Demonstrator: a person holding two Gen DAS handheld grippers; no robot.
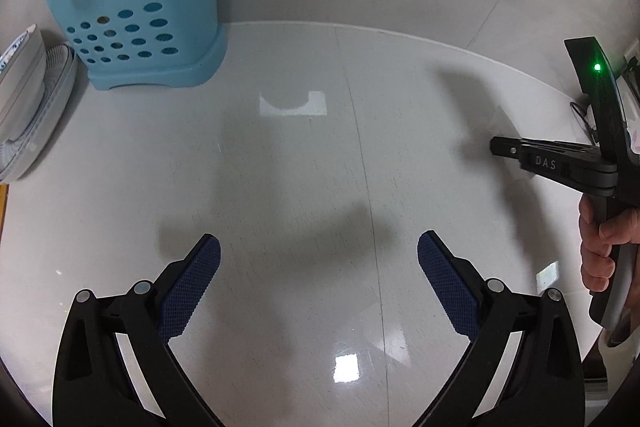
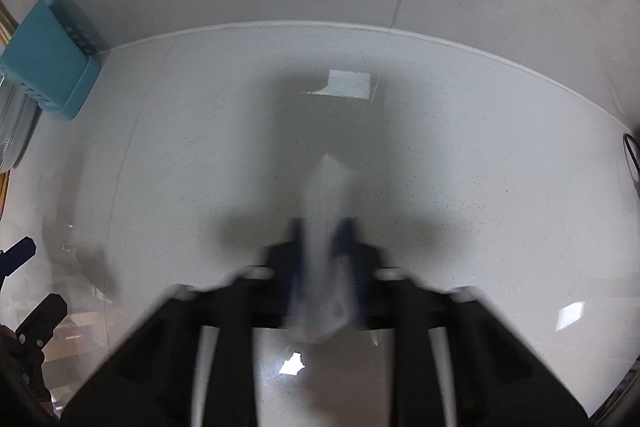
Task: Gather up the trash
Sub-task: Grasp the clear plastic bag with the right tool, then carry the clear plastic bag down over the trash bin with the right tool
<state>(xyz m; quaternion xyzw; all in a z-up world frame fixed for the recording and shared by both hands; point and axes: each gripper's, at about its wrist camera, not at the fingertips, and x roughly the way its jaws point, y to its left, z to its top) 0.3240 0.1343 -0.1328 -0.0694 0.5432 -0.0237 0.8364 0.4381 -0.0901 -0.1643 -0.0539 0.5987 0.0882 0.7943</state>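
right wrist view: your right gripper (image 2: 322,247) pinches a clear, crumpled plastic wrapper (image 2: 326,195) between its blue pads, long axis running along the fingers, its tip pointing away toward the white counter (image 2: 480,147). your left gripper (image 1: 319,269) hangs wide apart, nothing between its pads.

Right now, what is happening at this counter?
A person is collecting trash with a handheld gripper in each hand. The right gripper is shut on a thin, translucent wrapper, pinched between its jaws above the white countertop; the picture is blurred, so what kind of wrapper it is cannot be told. The left gripper hangs open over bare counter, holding nothing. A blue utensil caddy and stacked plates stand at the left.
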